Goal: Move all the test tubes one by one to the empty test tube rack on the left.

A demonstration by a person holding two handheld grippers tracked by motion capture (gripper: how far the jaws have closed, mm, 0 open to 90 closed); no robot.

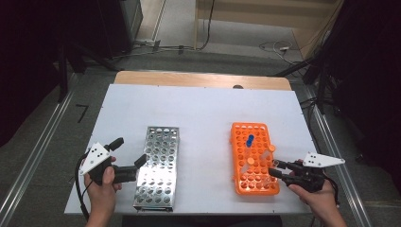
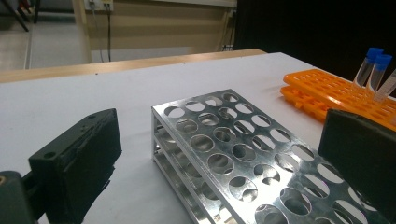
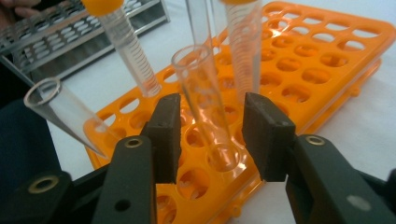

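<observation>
While uncapped tube (image 3: 203, 98) stands in orange rack (image 3: 327, 51)

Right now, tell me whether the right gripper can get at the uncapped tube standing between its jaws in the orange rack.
Probably yes. The right gripper has its jaws open on either side of the uncapped tube in the orange rack, with nothing between them. The capped tube stands close behind, so closing could brush it.

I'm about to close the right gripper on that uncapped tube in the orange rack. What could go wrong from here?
1. The open right gripper straddles the uncapped tube, but capped tubes stand close by; the jaws may knock them.
2. The clear tube looks fragile; squeezing hard might crack it.
3. Lifting at a tilt could drag the orange rack, which nothing holds: the left gripper is at the metal rack.
</observation>
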